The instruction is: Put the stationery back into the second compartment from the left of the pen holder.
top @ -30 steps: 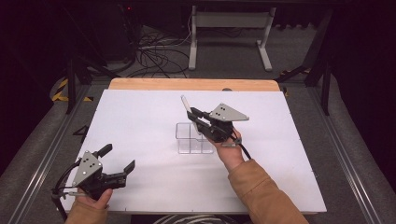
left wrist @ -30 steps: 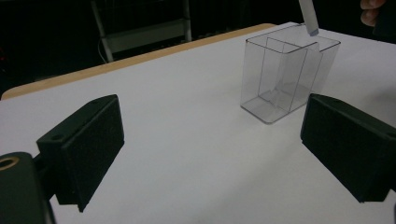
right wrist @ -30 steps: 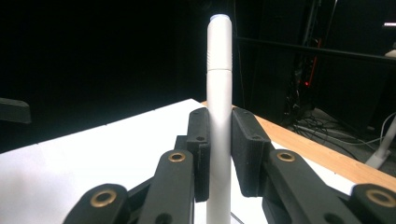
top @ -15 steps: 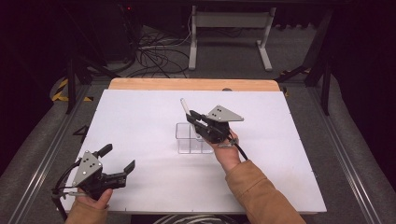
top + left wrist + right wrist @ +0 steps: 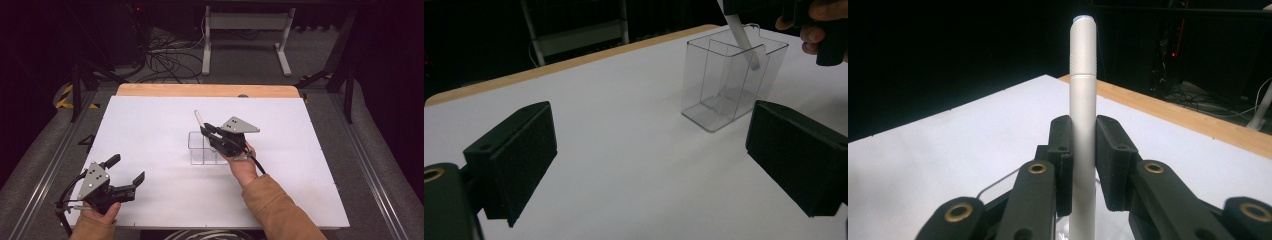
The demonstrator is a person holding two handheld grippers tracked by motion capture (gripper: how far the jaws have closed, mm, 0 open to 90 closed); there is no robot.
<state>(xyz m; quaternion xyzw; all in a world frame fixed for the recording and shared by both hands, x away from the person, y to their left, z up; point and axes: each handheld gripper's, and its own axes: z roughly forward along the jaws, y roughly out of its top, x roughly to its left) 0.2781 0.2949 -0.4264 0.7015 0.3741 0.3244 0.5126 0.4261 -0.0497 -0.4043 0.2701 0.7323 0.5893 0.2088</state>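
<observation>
Right gripper [image 5: 206, 131] up over the middle of the white table [image 5: 150, 130], jaws pinched tight on one white marker pen [image 5: 199, 119], pads pressed flat against both sides of the barrel. Seen down the right gripper view, pen [image 5: 1083, 100] standing straight up between the two black jaws, capped end above them, lower end running down out of sight. From the left gripper view, lower tip of the pen [image 5: 744, 40] dipped inside the clear plastic organizer box [image 5: 729, 80], slanted against an inner divider. One box only, split into compartments; exact count hard to tell through the clear walls. Left gripper [image 5: 125, 172] low at the near left corner, jaws spread wide, nothing between them, bare tabletop showing in the gap. Well apart from the box. Two grippers, one pen, one box.
</observation>
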